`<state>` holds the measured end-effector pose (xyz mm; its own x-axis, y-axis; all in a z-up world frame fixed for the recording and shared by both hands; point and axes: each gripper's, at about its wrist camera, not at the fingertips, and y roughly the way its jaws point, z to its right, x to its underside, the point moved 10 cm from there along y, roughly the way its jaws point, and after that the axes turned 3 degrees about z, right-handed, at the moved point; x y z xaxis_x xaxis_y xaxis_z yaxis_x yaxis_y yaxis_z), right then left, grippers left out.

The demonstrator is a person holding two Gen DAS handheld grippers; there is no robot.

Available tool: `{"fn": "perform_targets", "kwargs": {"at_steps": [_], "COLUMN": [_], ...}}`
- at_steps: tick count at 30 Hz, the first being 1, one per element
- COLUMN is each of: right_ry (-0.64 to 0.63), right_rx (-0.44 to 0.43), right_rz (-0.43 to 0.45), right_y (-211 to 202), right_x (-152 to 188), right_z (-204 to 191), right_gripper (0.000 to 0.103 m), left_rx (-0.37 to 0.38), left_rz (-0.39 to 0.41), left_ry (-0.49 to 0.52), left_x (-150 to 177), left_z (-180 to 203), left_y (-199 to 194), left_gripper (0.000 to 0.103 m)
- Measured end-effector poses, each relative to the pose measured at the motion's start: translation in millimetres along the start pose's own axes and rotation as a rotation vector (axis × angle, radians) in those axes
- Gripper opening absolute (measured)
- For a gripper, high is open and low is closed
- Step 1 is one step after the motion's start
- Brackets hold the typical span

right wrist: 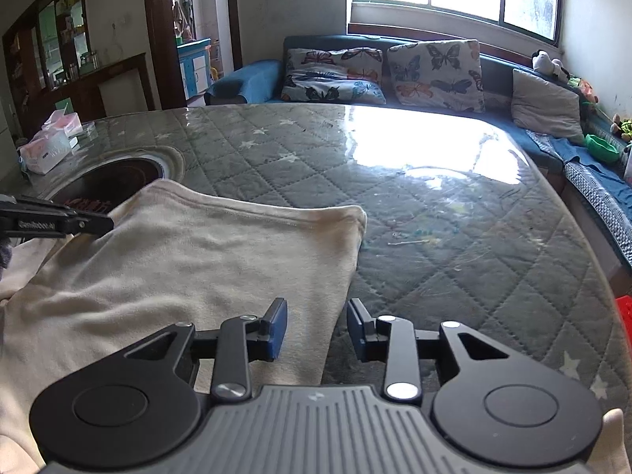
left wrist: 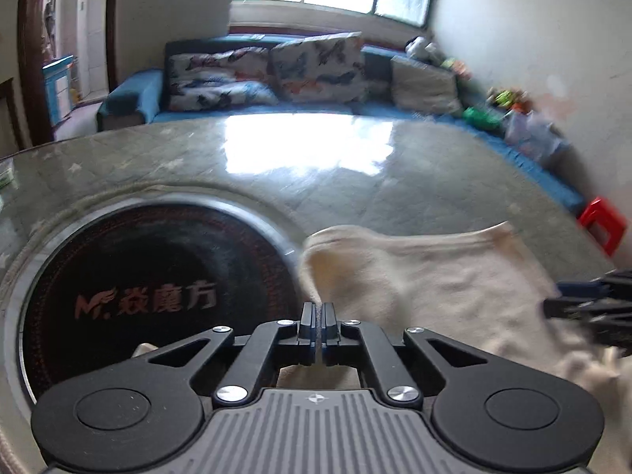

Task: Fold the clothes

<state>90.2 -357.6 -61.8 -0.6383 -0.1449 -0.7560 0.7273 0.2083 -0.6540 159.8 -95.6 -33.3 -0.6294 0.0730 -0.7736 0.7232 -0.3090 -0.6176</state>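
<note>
The cream cotton garment (right wrist: 189,260) lies leftward of the wide-open right claw (right wrist: 316,330), whose fingers straddle its right edge, while the left claw (left wrist: 319,328) is pinched narrow, holding what I cannot tell.

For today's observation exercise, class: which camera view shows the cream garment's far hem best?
The right wrist view. There the cream garment lies sharp, its far hem running unbroken across the quilted table cover. The left wrist view shows the garment blurred, with the left gripper covering its near part.
</note>
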Motion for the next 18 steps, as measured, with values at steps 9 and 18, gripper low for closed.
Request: {"fn": "perform_targets", "kwargs": {"at_steps": [9,18], "right_ry": [0.012,-0.001], "right_rx": [0.014,0.018], "right_rz": [-0.003,-0.002], "right_y": [3.5,6.2], "right_x": [0.1,-3.2], "right_z": [4.1,5.6], "right_gripper": [0.038,0.038], "left_rx": [0.246,0.182], "left_rz": [0.014,0.03], "left_ry": [0.176,0.181], "left_x": [28.6,21.2], "left_z": [85.2,74.5], "left_y": [-40.3,-35.9], "left_gripper": [0.007,0.039]}}
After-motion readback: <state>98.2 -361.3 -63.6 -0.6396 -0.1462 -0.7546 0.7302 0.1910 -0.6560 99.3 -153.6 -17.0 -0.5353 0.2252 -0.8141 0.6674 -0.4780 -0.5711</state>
